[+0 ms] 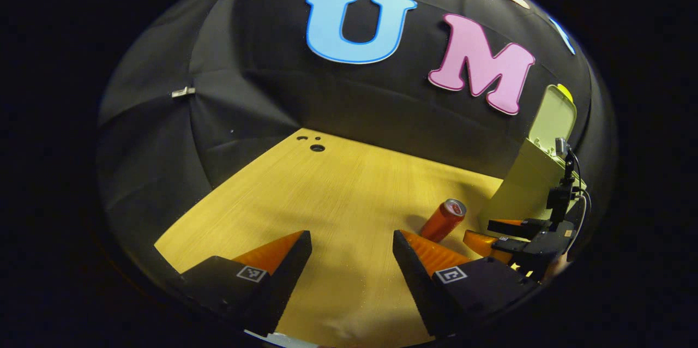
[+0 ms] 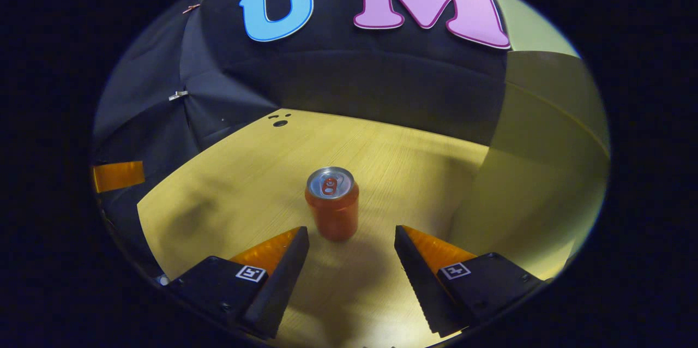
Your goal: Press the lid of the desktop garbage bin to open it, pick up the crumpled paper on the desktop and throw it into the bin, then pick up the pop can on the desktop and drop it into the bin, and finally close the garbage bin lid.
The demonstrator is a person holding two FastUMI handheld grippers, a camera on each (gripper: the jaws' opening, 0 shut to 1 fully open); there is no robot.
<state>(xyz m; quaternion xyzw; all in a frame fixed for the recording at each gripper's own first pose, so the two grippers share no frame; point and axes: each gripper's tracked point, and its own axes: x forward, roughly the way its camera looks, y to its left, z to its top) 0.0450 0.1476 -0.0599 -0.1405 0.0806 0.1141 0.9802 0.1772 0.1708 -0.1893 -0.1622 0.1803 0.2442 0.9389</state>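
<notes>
On the desk, left to right:

Left gripper [image 1: 351,244]: jaws spread wide over bare desktop [image 1: 327,190], holding nothing, idle well to the left of the can.

Pop can [image 2: 332,203]: upright on the desk, just ahead of the right gripper and centred on the gap between its fingers; not yet touched.

Can's look: short orange-red body, silver top with the pull tab showing; smooth, round and undented.

Right gripper [image 2: 351,244]: jaws wide apart, empty, lined up on the can; in the left gripper view it sits low beside the bin, next to the can.

Bin [image 2: 523,190]: pale green, close on the right of the can, its lid [image 1: 552,118] standing up, so the opening looks ready.

Crumpled paper: I see none on the desk, so it is probably binned already.

Risk one: a finger tip nudging the can off-centre could tip it, and it would roll.

Risk two: a high grip on the smooth wall may slip during the lift.

Risk three: the bin stands close, so a wide swing could knock it.
</notes>
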